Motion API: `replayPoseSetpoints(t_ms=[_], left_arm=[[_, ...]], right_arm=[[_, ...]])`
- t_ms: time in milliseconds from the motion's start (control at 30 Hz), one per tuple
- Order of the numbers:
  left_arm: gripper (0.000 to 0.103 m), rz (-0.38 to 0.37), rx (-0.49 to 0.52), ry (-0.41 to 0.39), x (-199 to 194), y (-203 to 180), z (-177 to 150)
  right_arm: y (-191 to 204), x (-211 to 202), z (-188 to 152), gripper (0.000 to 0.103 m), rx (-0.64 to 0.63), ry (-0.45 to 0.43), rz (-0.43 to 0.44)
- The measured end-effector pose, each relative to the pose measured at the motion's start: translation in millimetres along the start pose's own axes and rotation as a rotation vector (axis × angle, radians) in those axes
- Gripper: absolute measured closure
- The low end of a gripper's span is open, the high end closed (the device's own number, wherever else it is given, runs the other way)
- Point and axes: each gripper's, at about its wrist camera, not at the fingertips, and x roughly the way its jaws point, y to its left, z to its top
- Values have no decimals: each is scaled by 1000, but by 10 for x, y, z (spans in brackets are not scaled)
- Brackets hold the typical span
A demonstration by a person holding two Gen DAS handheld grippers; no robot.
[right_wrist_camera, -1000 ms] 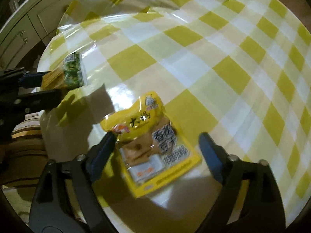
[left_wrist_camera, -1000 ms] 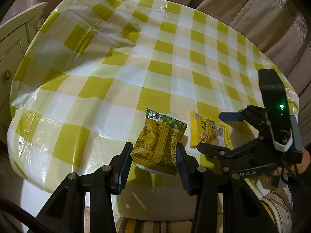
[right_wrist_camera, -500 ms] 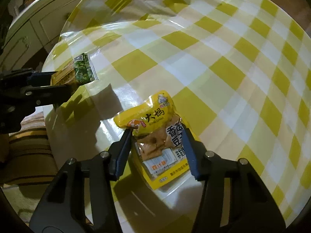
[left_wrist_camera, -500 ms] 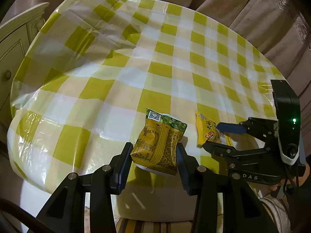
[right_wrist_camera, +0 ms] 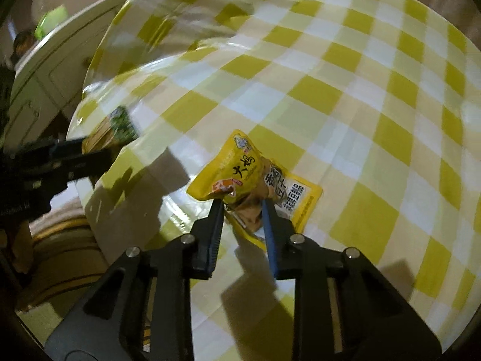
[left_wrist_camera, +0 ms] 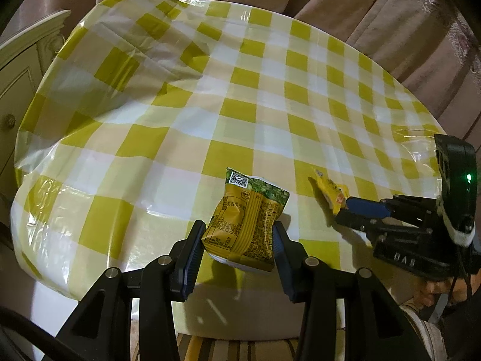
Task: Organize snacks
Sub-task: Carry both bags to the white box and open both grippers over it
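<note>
Left gripper point(left_wrist_camera: 237, 237): jaws partly closed, clamped on both sides of yellow-green snack packet point(left_wrist_camera: 245, 225), held above checked tablecloth point(left_wrist_camera: 180, 114) edge. Right gripper point(right_wrist_camera: 243, 207): jaws just closing, pinching yellow tofu snack pouch point(right_wrist_camera: 255, 177) crumpled between pads, pouch tilted off cloth.

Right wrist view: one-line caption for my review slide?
Right gripper, jaws just closing, pinches a yellow snack packet over the checked tablecloth.

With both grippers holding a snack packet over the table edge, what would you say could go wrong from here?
1. The right gripper, whose fingers have just been closing, pinches the yellow packet crumpled near one end; it may slip.
2. The left gripper squeezes the green-topped packet hard, possibly crushing its contents.
</note>
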Motion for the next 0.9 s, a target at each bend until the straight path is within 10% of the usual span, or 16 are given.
replayPoseSetpoints(t_ms=[900], left_arm=[[58,-100,109,37,26,-453,-24]], right_arm=[[-223,-877,-765,75,181,11,-57]])
